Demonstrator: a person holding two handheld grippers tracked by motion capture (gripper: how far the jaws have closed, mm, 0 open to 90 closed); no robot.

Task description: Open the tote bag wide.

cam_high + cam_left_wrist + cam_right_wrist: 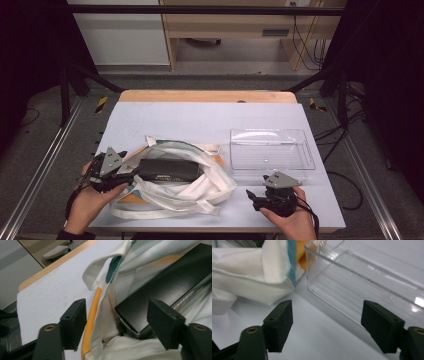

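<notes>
A white cloth tote bag (200,185) with orange and teal trim lies on the table's near left, and a black box (167,170) rests in its open mouth. My left gripper (125,178) is open at the bag's left end. In the left gripper view its jaws straddle the bag's orange-edged rim (93,315) and the corner of the black box (160,290). My right gripper (252,196) is open near the front edge, right of the bag (249,277), with bare table between its jaws. A clear plastic tray (271,148) stands empty just beyond it (367,285).
The table is covered by a pale sheet (190,117), with a wooden edge (207,96) at the far side. Metal frame rails (45,160) run along both sides. The bag's long straps (165,206) trail toward the front edge.
</notes>
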